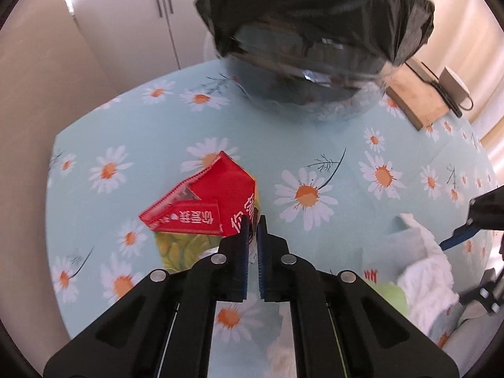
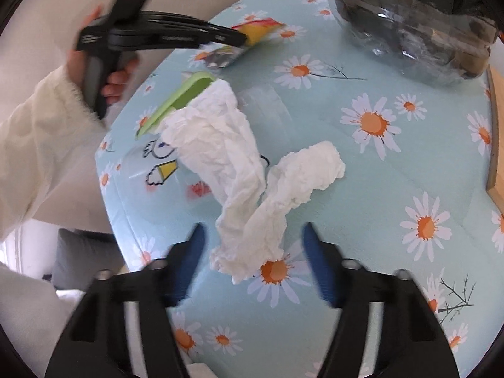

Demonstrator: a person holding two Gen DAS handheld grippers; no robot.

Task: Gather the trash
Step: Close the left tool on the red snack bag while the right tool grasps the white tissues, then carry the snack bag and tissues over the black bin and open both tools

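My left gripper (image 1: 252, 230) has its blue-padded fingers (image 1: 243, 252) pressed nearly together, pinching the edge of a red and yellow-green foil snack wrapper (image 1: 204, 201). White print runs across the red panel, but it is upside down and creased, so I can't read it. The pinched edge itself is hidden behind the finger tips. In the right wrist view the same wrapper (image 2: 252, 36) hangs at the tip of the left gripper (image 2: 241, 39); that view is motion-blurred and I can't make out its label.

My right gripper (image 2: 253, 239) has its fingers (image 2: 193, 252) spread, with the near end of a crumpled white paper tissue (image 2: 245, 189) lying between them on the table; the pads don't touch it. A second twisted wad (image 2: 308, 173) joins it; whether it's one piece or two I can't tell. Under the tissue sits a clear plastic bag with cartoon print (image 2: 157, 163) and red lettering, blurred and partly covered, unreadable. A green flat plastic piece (image 2: 179, 100) pokes out from beneath the tissue, mostly hidden.

At the far side of the round table in a light blue daisy-print cloth (image 1: 330, 163) stands a clear bin lined with a black trash bag (image 1: 315, 31), its top cut off by the frame. A wooden board (image 1: 415, 100) lies right of it, with a grey device on it, cable partly out of view. A hand in a cream knit sleeve (image 2: 47, 126) holds the left gripper's handle.
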